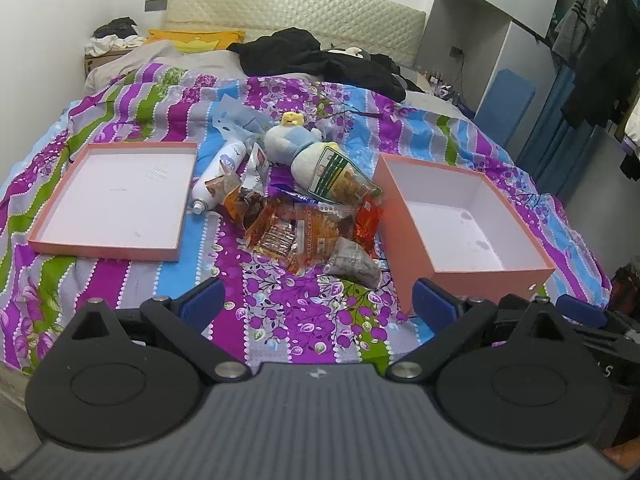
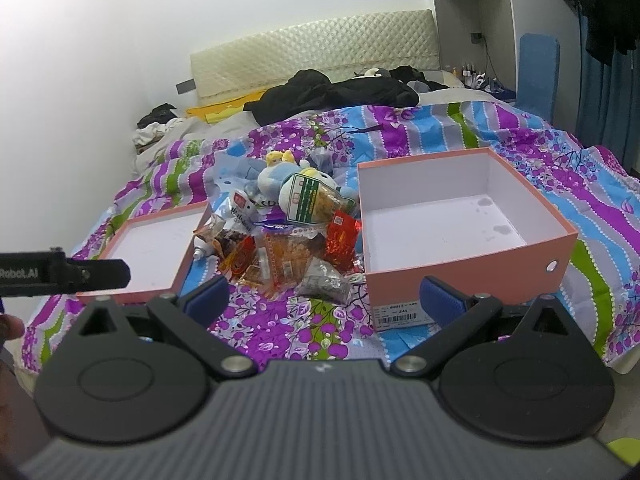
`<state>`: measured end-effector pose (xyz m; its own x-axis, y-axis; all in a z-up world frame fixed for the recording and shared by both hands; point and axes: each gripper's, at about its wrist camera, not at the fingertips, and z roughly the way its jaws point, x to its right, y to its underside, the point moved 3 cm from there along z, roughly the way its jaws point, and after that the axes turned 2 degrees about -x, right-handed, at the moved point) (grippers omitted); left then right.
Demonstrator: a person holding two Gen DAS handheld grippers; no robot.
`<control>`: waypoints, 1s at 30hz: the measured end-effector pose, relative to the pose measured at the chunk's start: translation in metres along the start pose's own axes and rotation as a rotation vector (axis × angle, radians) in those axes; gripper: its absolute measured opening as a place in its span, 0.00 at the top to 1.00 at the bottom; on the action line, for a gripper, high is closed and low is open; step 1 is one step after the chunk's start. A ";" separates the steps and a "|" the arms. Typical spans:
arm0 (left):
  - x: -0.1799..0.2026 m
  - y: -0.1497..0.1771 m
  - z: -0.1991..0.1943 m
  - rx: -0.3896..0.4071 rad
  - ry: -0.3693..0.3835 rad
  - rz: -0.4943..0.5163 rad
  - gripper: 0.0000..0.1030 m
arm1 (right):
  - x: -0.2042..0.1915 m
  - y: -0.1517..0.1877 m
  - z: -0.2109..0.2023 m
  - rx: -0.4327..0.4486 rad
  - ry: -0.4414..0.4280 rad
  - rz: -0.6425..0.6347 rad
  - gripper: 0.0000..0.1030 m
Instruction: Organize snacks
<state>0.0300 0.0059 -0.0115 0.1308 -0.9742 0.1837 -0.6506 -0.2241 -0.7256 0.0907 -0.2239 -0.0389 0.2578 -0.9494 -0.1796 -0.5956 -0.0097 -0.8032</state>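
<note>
Snack pile (image 1: 308,224): lying in the middle of the bedspread (image 1: 280,320), between the box lid (image 1: 112,200) on its left and the deep box (image 1: 468,224) on its right; orange, red and clear wrappers overlapping, none inside either container
Green-label bag (image 1: 340,178): leaning against the plush toy (image 1: 296,140) at the far edge of the pile; its print is too small to read
Grey packet (image 1: 354,266): sitting at the near edge of the pile, closest to both grippers
White bottle (image 1: 218,174): lying on its side just left of the pile, cap pointing toward the camera; blue logo is not legible
Box lid: shallow, pink outside, white inside, resting open side up
Deep box: pink walls, white floor showing a few dark spots
Writing: right wrist view is showing a white barcode sticker (image 2: 400,314) on the deep box's near wall, digits "245" readable; also "Robot.AI" on the black bar entering from the left edge
View difference: sticker and metal eyelet (image 2: 552,266) appear clearly only in the right wrist view; hanging clothes (image 1: 600,60) appear more fully in the left wrist view
Left gripper (image 1: 316,304): jaws spread wide, holding nothing, hovering over the near bedspread
Right gripper (image 2: 324,300): jaws spread wide, holding nothing, right finger (image 2: 442,298) sitting in front of the deep box's near wall
</note>
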 end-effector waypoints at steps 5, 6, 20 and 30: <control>-0.005 -0.001 -0.001 0.006 -0.009 -0.026 0.02 | 0.001 0.002 0.001 0.004 0.002 0.000 0.00; -0.005 -0.001 -0.001 0.007 -0.011 -0.026 0.02 | 0.000 0.002 0.000 0.007 0.004 0.001 0.00; -0.005 0.000 -0.003 0.000 -0.010 -0.023 0.02 | -0.001 -0.002 0.004 -0.003 -0.008 0.006 0.00; -0.006 0.000 -0.004 0.001 -0.010 -0.022 0.02 | -0.002 -0.001 0.007 -0.008 -0.011 0.012 0.00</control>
<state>0.0261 0.0117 -0.0098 0.1521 -0.9694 0.1928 -0.6469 -0.2451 -0.7221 0.0965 -0.2202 -0.0418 0.2586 -0.9460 -0.1957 -0.6050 -0.0006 -0.7962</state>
